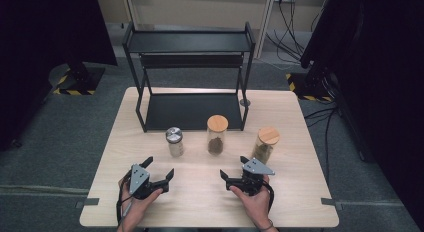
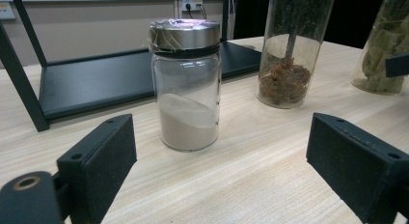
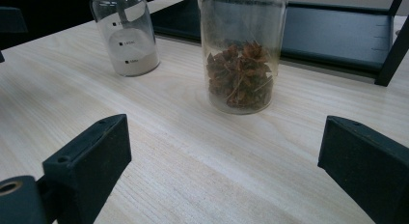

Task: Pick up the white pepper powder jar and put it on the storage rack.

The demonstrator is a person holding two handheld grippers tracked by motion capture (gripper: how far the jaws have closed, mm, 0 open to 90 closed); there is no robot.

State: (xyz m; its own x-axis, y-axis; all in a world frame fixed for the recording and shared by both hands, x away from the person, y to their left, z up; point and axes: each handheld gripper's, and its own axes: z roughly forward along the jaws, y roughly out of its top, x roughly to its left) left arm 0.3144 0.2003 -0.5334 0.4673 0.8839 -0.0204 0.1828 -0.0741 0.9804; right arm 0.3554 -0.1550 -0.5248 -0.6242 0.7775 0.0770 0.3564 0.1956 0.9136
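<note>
Three jars in a row mid-bench, just in front of the black shelf rack (image 1: 190,77): steel-lid jar (image 1: 174,141) on the left with pale powder, cork-lid jar (image 1: 217,135) in the middle with brown star-shaped spice, second cork-lid jar (image 1: 265,144) on the right with greenish leaves. All upright, apart from each other, standing on the bench (image 1: 150,207). I have the left hand-held gripper (image 1: 159,171) near the bench's near-left, jaws spread wide, nothing in them; in the left gripper view the steel-lid jar (image 2: 187,84) sits straight ahead between the jaws, not touched. My right hand-held gripper (image 1: 233,169) is near-right, jaws also spread, empty; in the right gripper view the middle jar (image 3: 241,52) is ahead, powder jar (image 3: 126,33) farther left. The rack's lower shelf lies behind the jars.
</note>
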